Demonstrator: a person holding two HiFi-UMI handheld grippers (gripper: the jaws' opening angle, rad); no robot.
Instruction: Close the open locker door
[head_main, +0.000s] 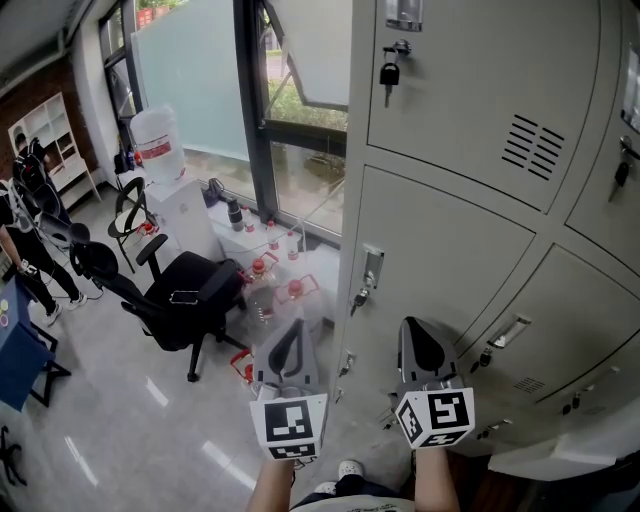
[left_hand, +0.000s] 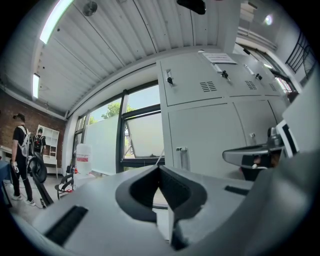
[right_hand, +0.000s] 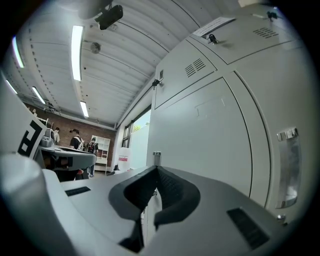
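At nine o'clock a black wheeled office chair (head_main: 180, 295) stands on the glossy grey floor (head_main: 120, 420); past it, clear plastic bottles with red caps (head_main: 262, 268) cluster under the tall dark-framed window (head_main: 300, 120); a big clear water jug (head_main: 158, 143) sits at ten o'clock. The bank of grey metal lockers (head_main: 450, 250) fills twelve to three o'clock, with a small black padlock (head_main: 389, 72) hanging on the top one. My left gripper (head_main: 293, 335) and right gripper (head_main: 420, 335) both point at the bank, each with jaws pressed together on nothing. A pale grey flat panel (head_main: 560, 450) juts from the bank at four o'clock of my right gripper, near but apart; it looks like the open door, though I cannot tell for sure.
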